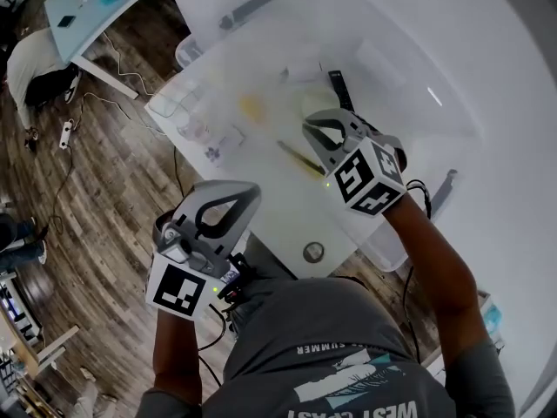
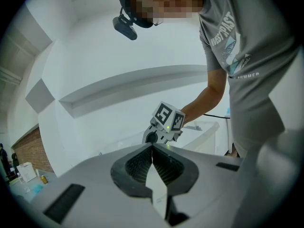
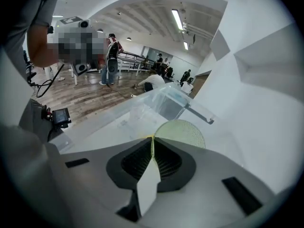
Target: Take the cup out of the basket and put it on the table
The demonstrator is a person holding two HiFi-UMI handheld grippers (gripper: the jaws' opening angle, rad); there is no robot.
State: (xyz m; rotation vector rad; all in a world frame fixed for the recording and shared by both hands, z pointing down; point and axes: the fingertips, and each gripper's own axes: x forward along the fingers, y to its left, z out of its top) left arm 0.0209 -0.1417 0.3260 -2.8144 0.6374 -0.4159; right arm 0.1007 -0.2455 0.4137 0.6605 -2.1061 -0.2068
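Observation:
A translucent yellow-green cup with a dimpled surface sits just past my right gripper, its rim running into the closed jaw tips. That gripper looks shut on the rim. In the head view the right gripper is over the white table, close to the clear plastic basket, which lies beyond the cup. My left gripper hangs off the table's near edge over the wooden floor, shut and empty, pointing toward the right gripper's marker cube.
A thin yellowish strip lies on the table under the right gripper. A black object, a grey tool and a round metal fitting are also there. Cables trail on the floor. People stand far off.

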